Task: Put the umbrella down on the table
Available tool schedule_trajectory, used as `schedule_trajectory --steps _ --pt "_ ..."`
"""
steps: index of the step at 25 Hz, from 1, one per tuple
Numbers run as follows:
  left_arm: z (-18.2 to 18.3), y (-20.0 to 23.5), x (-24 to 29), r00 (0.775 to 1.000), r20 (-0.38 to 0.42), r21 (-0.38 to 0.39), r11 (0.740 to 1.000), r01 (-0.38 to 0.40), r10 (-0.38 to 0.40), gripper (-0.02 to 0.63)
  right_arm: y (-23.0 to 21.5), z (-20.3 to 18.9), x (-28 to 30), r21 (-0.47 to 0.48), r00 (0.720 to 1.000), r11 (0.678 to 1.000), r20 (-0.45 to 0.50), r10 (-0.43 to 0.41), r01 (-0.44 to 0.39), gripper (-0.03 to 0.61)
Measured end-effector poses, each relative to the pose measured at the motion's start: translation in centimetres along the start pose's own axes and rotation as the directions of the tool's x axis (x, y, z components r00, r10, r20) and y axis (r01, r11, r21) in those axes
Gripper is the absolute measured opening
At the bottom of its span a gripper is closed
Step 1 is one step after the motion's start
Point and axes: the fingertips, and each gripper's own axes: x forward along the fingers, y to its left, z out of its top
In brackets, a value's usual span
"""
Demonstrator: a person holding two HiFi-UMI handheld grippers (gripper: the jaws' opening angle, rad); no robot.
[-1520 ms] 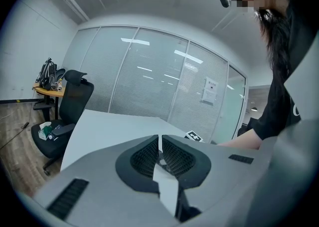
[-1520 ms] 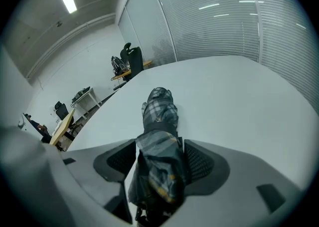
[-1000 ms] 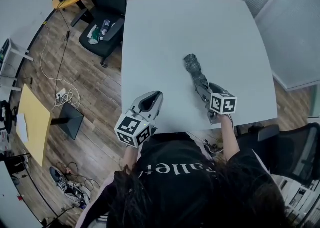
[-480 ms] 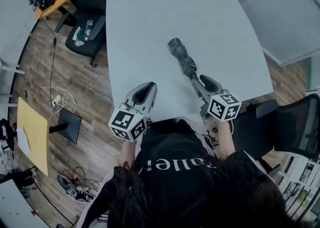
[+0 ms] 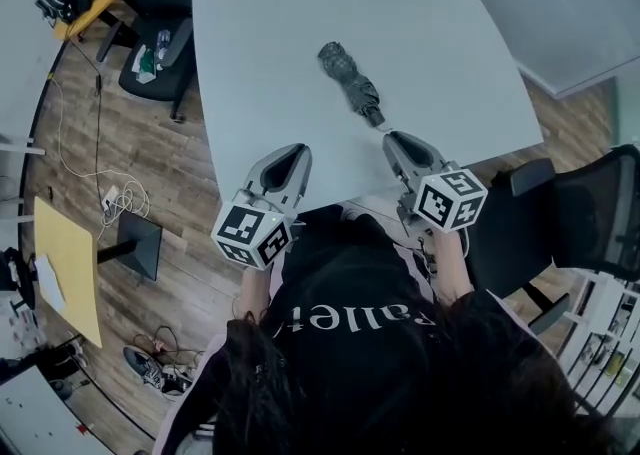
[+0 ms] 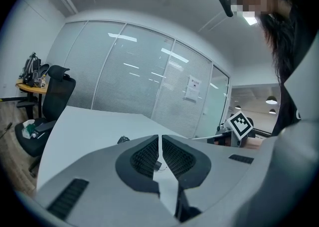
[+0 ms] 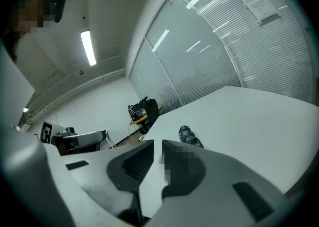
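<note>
1. Wood flooring (image 5: pixel 70 143) was seen at the far left of the head view, with a yellow board (image 5: pixel 65 263), a loose coil of white cable (image 5: pixel 120 205) and a dark flat stand (image 5: pixel 135 243) lying on it.
2. A black office chair (image 5: pixel 175 68) was found beside the left edge of the white table (image 5: pixel 300 3), with small items on its seat that could not be made out.
3. The left gripper (image 5: pixel 288 151) was held over the table's near edge. In the left gripper view (image 6: pixel 160 137) its jaws were brought together down to a hairline slit, and nothing was clasped between them.
4. The folded umbrella (image 5: pixel 348 81) was laid flat on the table top, near the middle and on a slant. Its bundled canopy end was turned away from the person and its thin end toward the right gripper. It was touched by neither gripper.
5. The right gripper (image 5: pixel 402 140) was held just short of the umbrella's thin end, apart from it. In the right gripper view (image 7: pixel 158 143) the jaws were closing, with a narrow gap left between them. Only bare table top was seen through that gap. The umbrella (image 7: pixel 189 135) was seen beyond the tips, let go.
6. A second black chair (image 5: pixel 590 213) was placed off the table's right side.
</note>
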Motion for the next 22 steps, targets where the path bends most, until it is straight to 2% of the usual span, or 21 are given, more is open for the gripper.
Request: schedule_trajectory --steps 8,22 --pt "-1.0 -1.6 -1.1 1.0 -0.006 0.019 1.0 0.014 -0.014 0.026 1.3 -1.2 -1.5 -0.035 1.0 0.999 0.001 0.005 -0.005 0.028" --pt "-2.0 -4.0 -1.4 0.999 -0.01 0.027 0.999 0.044 -0.044 0.026 1.8 -2.3 -3.6 -0.094 0.999 0.995 -0.029 0.018 -0.021 0.021"
